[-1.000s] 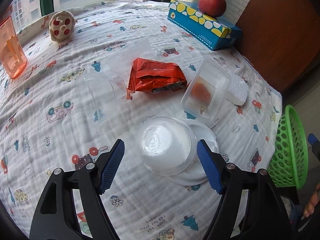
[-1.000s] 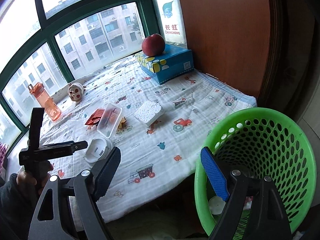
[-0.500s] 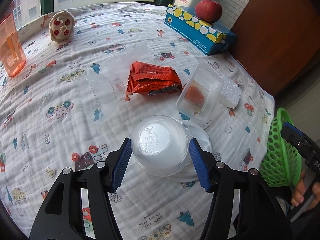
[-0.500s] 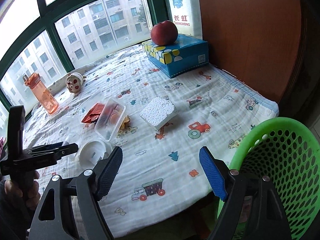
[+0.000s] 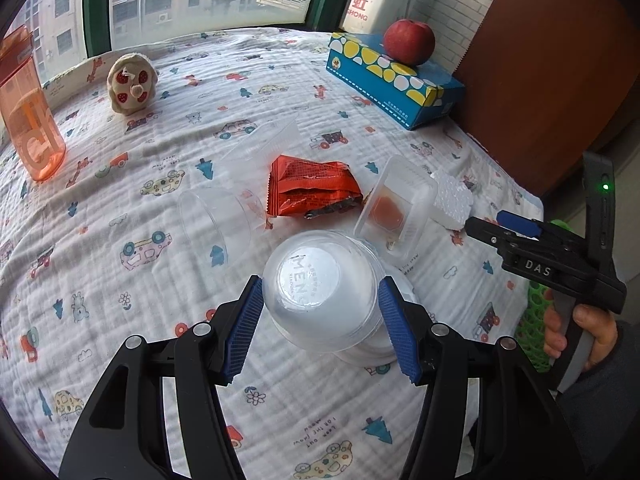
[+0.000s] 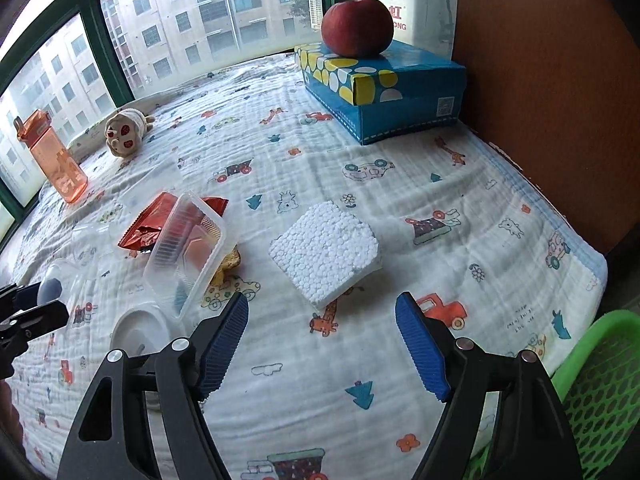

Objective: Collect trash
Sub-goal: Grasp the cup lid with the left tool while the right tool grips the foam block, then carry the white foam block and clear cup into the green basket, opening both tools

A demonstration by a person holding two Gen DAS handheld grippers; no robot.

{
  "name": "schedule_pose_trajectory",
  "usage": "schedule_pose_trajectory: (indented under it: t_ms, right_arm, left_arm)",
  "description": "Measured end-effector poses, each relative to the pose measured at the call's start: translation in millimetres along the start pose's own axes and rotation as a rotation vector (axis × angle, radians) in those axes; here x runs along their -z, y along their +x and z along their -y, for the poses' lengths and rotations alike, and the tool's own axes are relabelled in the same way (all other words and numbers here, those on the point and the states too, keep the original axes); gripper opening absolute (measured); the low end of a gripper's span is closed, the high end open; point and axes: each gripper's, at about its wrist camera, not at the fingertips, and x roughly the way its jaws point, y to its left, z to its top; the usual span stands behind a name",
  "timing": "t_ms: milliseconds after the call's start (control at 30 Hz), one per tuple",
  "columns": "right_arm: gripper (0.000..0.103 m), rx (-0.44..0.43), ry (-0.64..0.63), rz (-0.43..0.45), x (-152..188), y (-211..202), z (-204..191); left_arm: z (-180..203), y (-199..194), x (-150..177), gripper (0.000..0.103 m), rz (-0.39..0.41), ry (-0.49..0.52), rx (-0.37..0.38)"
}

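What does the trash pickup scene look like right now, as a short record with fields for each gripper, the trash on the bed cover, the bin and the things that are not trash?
left gripper: shut on the upturned clear plastic cup
right gripper: jaws closing, nothing between them, white foam block just ahead
loose trash: red snack wrapper, clear rectangular tray, clear cup on its side
bin: green basket off the bed cover's edge
not trash: apple on blue tissue box, orange bottle, plush toy

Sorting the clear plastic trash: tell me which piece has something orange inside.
The rectangular tray beside the red wrapper; the cups look empty.
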Motion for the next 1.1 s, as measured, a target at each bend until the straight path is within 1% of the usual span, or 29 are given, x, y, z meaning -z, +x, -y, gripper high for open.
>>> schedule_pose_trajectory:
  t_ms: [267, 433, 500, 567, 700, 833, 933, 1100]
  right_arm:
    - [0.074, 0.021, -0.033, -0.038, -13, 31, 2]
    - [0.074, 0.034, -0.053, -0.066, -17, 46, 0]
    - [0.067, 0.03, -0.049, -0.068, -18, 47, 0]
    - [0.067, 0.027, -0.043, -0.067, -19, 47, 1]
    - [0.066, 0.032, -0.045, -0.045, -17, 36, -1]
    - [0.066, 0.03, -0.044, -0.024, -12, 16, -3]
    - [0.066, 0.04, -0.043, -0.005, -5, -4, -2]
    - [0.066, 0.035, -0.007, 0.027, 9, -42, 7]
  left_arm:
    - [5, 4, -4, 0.058, -0.002, 0.04, -0.045]
    - [10, 8, -5, 0.058, -0.005, 0.055, -0.052]
    - [11, 9, -5, 0.058, -0.006, 0.06, -0.058]
    - [13, 10, -4, 0.058, -0.009, 0.058, -0.055]
    - [15, 9, -3, 0.058, -0.008, 0.06, -0.057]
    - [20, 3, -2, 0.058, 0.002, 0.065, -0.061]
    - [27, -2, 1, 0.058, 0.011, 0.075, -0.065]
    - [41, -11, 5, 0.058, 0.023, 0.083, -0.047]
